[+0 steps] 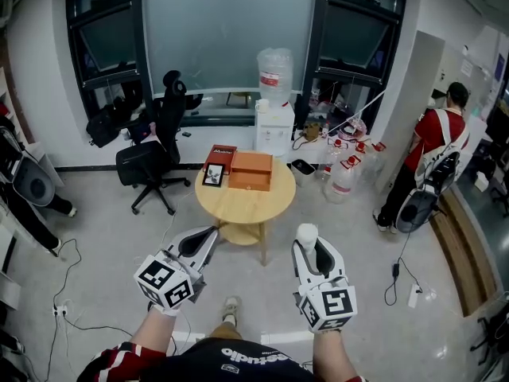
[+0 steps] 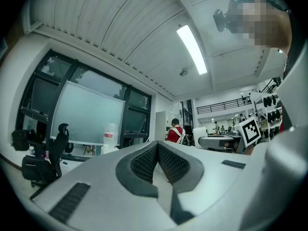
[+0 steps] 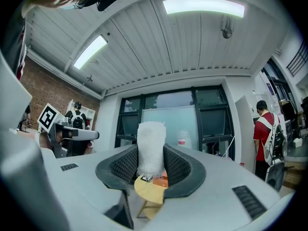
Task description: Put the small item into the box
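Observation:
My right gripper is shut on a small white roll with a woven surface, held upright between the pads. In the right gripper view the white roll stands between both pads of that gripper, and the round wooden table shows below it. The orange box lies closed on the round table, ahead of both grippers. My left gripper hangs short of the table's left side. Its jaws meet with nothing between them.
A dark red box and a small dark framed card lie beside the orange box. A black office chair stands left of the table, a water dispenser and water bottles behind it. A person in red stands at the right. Cables run over the floor.

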